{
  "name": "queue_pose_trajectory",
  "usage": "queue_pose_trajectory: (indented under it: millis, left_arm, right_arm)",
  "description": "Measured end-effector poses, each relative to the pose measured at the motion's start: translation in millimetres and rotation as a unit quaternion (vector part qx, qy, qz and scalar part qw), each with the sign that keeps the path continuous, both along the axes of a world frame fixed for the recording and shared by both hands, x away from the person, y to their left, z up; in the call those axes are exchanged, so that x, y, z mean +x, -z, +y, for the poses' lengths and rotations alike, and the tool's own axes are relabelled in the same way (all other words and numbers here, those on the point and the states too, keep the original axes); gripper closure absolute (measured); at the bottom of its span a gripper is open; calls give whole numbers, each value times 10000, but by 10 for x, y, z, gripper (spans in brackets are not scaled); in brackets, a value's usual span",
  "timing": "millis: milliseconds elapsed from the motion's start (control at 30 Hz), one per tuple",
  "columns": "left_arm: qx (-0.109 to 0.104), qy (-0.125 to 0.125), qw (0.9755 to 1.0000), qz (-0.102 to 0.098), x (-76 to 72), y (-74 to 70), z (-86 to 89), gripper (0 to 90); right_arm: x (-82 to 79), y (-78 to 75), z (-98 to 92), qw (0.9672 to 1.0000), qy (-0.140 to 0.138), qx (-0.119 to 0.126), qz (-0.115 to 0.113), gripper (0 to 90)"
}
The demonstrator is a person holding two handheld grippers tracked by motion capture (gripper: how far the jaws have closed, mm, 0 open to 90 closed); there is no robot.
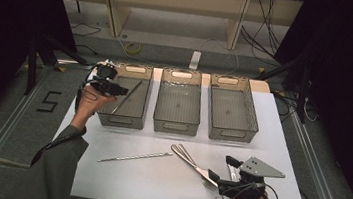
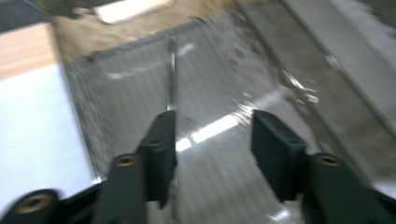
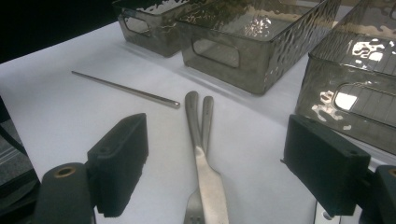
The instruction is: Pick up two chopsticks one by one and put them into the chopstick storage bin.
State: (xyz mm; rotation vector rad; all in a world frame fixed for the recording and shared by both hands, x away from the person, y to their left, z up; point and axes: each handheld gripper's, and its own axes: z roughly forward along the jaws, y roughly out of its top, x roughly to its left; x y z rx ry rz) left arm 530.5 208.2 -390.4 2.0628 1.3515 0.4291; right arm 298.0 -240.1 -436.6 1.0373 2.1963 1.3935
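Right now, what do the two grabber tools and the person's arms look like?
Both are black. The left gripper has a white top and a dark cable. The right gripper carries a grey three-cornered plate with small holes and looping black cables. Their blocky black jaws have brass-coloured pins. A grey-green sleeve covers the left arm.

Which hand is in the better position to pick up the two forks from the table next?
Probably the right. The right gripper sits low at the forks, jaws open on either side of their handles. The left gripper is far off, over the left bin, where a chopstick lies.

Black hand-held gripper (image 1: 218, 177) with grey triangular plate, olive sleeve (image 1: 54, 163)
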Motion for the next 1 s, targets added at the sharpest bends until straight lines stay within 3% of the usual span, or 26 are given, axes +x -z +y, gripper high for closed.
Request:
queue_pose_trajectory:
  millis: [100,133,167,233,267,333,433,467,533,633,733,933,1000]
  left_arm:
    - [-185,264,9994,128,-138,-35,-55,409]
    - [-224,378,9989,156,-193,-38,-75,343]
    - [-218,506,9983,168,-254,-37,-94,343]
    - [-236,740,9968,170,-427,-29,-137,253]
    - [-236,740,9968,170,-427,-29,-137,236]
    - [-155,939,9954,146,-531,-22,-169,216]
    - [169,1189,9924,257,-652,-39,-225,206]
    - [161,1286,9912,279,-703,-44,-241,206]
    - [298,1486,9877,392,-787,-38,-277,206]
    - [747,1610,9825,559,-884,7,-343,194]
    - [809,1786,9780,716,-964,65,-421,190]
    - [949,2149,9687,805,-1085,169,-609,183]
    - [1118,2356,9619,825,-1106,199,-654,193]
  right_arm:
    - [-2,-2,-1,10000,1,4,-11,228]
    - [-1,-4,-3,10000,5,6,-16,227]
    - [-1,-4,-3,10000,5,6,-16,227]
    - [-4,-6,-3,10000,4,-3,-28,228]
    - [-4,-6,-3,10000,4,-3,-28,228]
    - [-3,-5,-3,10000,19,-18,-17,228]
    - [-11,-18,-3,10000,28,11,-41,230]
    - [-18,-25,-4,10000,12,-12,-72,229]
    - [-21,-27,-5,10000,27,10,-76,229]
    - [-20,-25,-6,10000,28,0,-47,228]
    - [-20,-25,-4,10000,2,-8,-59,227]
    - [-24,-27,-2,10000,-12,-26,-31,226]
    - [-25,-26,0,10000,-24,-26,-34,226]
